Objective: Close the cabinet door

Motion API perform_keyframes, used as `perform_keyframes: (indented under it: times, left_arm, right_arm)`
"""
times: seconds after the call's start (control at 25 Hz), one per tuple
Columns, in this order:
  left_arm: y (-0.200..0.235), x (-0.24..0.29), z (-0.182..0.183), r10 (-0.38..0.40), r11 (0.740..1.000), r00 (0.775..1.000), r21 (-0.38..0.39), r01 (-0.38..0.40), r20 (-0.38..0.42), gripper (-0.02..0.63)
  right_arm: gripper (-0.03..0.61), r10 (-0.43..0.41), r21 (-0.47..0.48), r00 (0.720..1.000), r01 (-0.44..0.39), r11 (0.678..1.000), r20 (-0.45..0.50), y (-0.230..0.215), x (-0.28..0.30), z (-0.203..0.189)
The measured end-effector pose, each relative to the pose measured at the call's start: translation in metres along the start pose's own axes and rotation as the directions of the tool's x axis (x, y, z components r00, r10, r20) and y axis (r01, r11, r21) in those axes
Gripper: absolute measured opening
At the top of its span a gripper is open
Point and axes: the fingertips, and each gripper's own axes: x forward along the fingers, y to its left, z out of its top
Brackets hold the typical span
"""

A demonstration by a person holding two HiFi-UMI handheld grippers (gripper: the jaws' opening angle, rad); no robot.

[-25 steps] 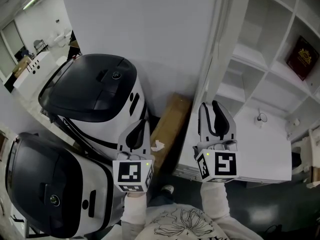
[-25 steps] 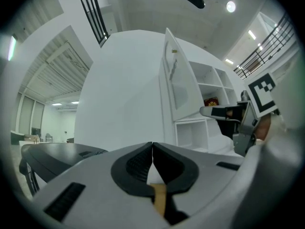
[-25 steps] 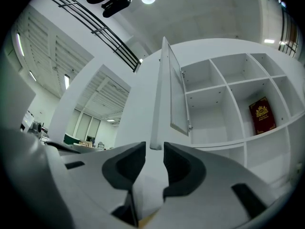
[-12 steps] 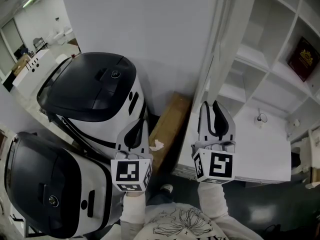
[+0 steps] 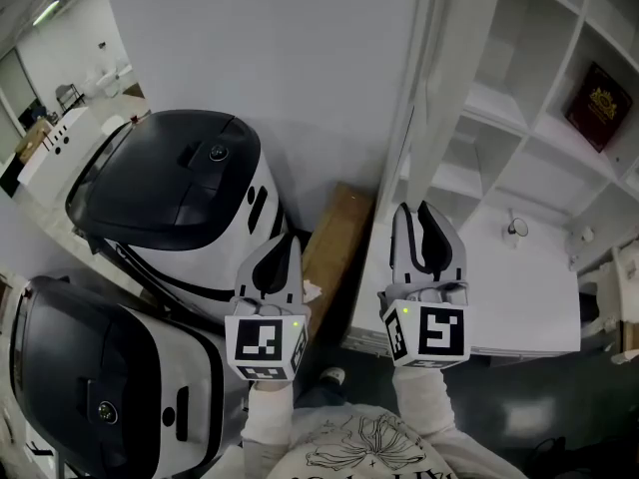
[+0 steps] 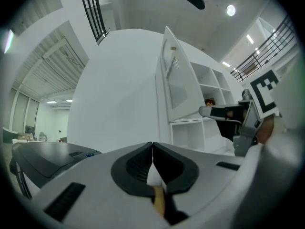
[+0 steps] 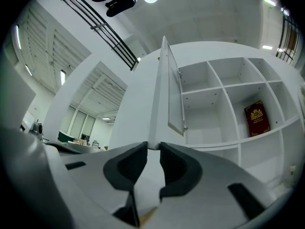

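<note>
Nearest the body, the left hand-held gripper (image 5: pixel 281 257) has its jaws pressed together on nothing, while the right hand-held gripper (image 5: pixel 417 216) shows a narrow gap, also empty, and points toward the cabinet door (image 7: pixel 175 94). That door stands swung out from the white cabinet (image 5: pixel 479 98), seen nearly edge-on, with its hinges on the far side. It looks like a thin, stiff, light panel with a smooth face, so it should swing with a gentle push; the best contact is probably the free near edge or the outer face close to it, away from the hinges. Beyond, a red book (image 5: pixel 597 105) leans in one open compartment. Left of the cabinet a cardboard box (image 5: pixel 337 238) lies against a plain wall on dark floor (image 5: pixel 519 407), beside two black-topped machines (image 5: pixel 175 183).
</note>
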Motion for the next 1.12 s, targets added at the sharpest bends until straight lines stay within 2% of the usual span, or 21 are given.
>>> perform_keyframes:
  times: [0.44,1.12]
  left_arm:
    - [-0.031,0.024,0.004,-0.098,0.995,0.995,-0.003,0.098,0.014,0.005]
    - [-0.088,0.067,0.001,-0.273,0.962,0.962,-0.019,0.273,0.022,0.005]
  right_arm:
    - [0.077,-0.016,0.018,1.000,0.016,1.000,-0.005,-0.018,-0.010,-0.001]
    - [0.063,-0.148,0.011,0.989,0.148,0.989,-0.011,-0.073,-0.032,-0.006]
